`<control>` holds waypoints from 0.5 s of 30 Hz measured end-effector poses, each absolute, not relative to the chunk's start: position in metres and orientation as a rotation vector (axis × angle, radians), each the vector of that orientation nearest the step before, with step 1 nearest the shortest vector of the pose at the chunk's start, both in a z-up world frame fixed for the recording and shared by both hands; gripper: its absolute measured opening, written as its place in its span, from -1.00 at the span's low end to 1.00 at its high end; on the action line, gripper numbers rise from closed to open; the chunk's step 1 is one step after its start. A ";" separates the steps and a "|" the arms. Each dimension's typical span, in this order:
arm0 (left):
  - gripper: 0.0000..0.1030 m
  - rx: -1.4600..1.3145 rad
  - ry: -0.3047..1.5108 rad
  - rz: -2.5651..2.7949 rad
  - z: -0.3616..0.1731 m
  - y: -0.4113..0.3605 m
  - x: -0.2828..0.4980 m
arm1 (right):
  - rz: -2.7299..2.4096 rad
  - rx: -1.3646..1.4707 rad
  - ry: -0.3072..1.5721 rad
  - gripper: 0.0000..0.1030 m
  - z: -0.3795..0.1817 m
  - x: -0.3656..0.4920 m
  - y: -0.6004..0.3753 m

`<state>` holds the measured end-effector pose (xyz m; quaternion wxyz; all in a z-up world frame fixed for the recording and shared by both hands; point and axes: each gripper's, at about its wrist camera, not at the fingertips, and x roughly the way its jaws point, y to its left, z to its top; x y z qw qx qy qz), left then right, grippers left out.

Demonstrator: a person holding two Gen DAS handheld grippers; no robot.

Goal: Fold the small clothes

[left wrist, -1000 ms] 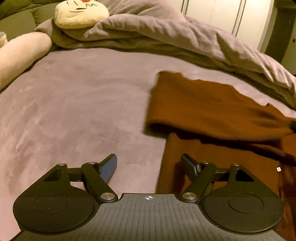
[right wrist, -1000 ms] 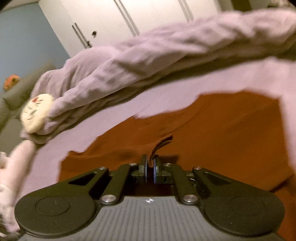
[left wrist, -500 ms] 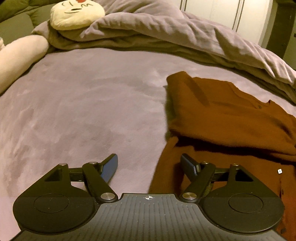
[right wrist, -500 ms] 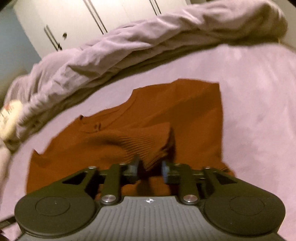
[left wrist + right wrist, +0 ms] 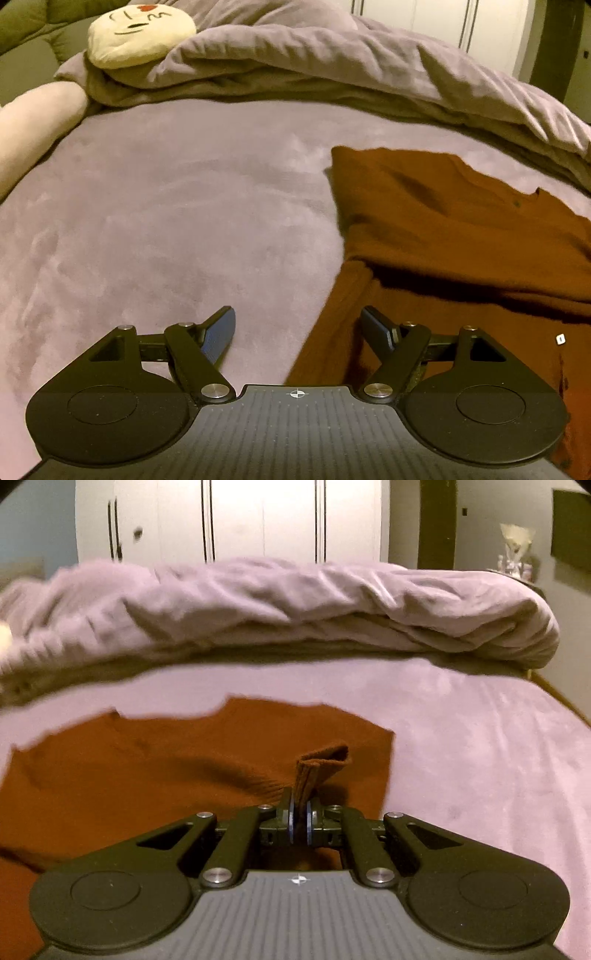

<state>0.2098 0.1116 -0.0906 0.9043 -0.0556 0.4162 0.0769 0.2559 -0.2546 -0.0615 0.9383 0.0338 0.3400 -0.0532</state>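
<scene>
Left gripper (image 5: pixel 298 332): jaws wide apart, holding nothing, straddling the sweater's near edge. Right gripper (image 5: pixel 299 814): jaws pinched on a ribbed cuff. One rust sweater (image 5: pixel 443 221) lies on the mauve bedspread (image 5: pixel 166 221), 1–3 o'clock. One rolled duvet (image 5: pixel 295 609) at 12. One cream plush (image 5: pixel 140 33) at 10.

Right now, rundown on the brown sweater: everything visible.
The brown sweater is a rust-brown knit with ribbed edging, lying on the mauve bedspread, partly folded: in the left wrist view an upper layer lies doubled over a lower one. A small white tag shows near its lower part. The right claw is shut on a ribbed edge, which sticks up, bunched, between its fingers. The left claw is open, straddling the sweater's left edge, one finger over fabric, one over bedspread; contact is unclear.
</scene>
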 end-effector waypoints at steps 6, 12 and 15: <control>0.57 -0.089 0.896 0.142 -0.095 0.115 0.197 | -0.094 0.042 0.789 -0.74 -0.079 0.259 -0.264; 0.60 -0.121 0.926 0.110 -0.099 0.124 0.161 | -0.073 0.149 0.762 -0.48 -0.058 0.208 -0.276; 0.69 -0.149 0.942 0.076 -0.100 0.125 0.137 | -0.042 0.148 0.813 -0.43 -0.065 0.162 -0.276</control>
